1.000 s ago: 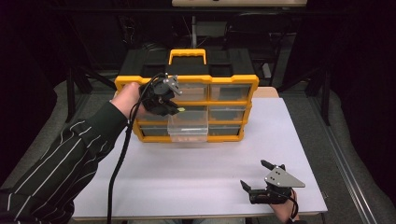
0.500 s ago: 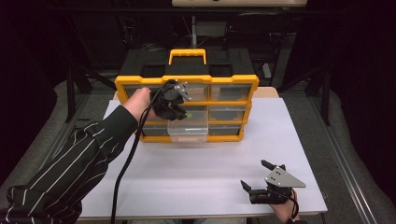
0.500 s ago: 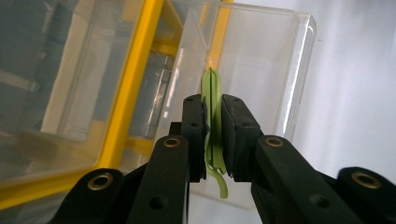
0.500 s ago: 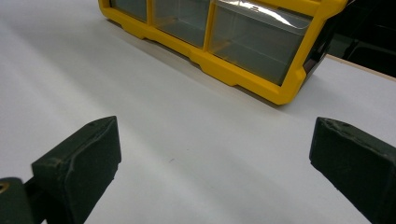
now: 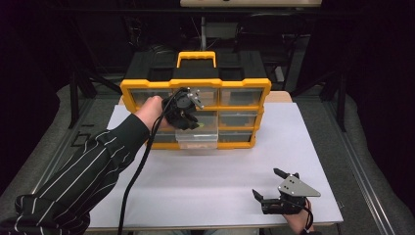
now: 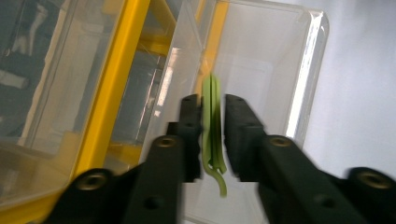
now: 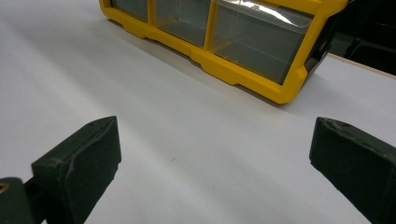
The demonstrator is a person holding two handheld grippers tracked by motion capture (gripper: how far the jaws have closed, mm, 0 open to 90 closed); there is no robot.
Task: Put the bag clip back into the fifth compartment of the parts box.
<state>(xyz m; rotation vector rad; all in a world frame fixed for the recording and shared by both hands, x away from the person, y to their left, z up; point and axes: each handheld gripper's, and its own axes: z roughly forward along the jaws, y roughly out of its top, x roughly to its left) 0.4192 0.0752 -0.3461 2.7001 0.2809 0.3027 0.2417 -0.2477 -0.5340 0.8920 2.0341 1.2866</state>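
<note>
Green strip: a thin, flat green piece (image 6: 213,126), its lower end curled, pinched between the left gripper's two black jaws and hanging over the pulled-out clear drawer at the front of the organizer.
Clear drawer: a transparent drawer (image 5: 196,138) slid out toward the near side from the bottom row, middle column; what lies on its floor cannot be made out.
Left gripper: the left gripper (image 5: 186,113) is nearly closed on the green strip — jaws narrow, pointing down at the drawer, a black cable trailing toward the near edge.
Left arm: a striped sleeve (image 5: 83,178) reaches in from the near left.
Organizer: a yellow-framed cabinet (image 5: 244,86) of clear drawers with a black top and a yellow handle (image 5: 195,57), at the far middle of the table.
Right gripper: the right gripper (image 5: 268,188) rests at the near right — jaws spread wide, nothing between them, well apart from the organizer.
Table: a white tabletop (image 5: 215,186).
</note>
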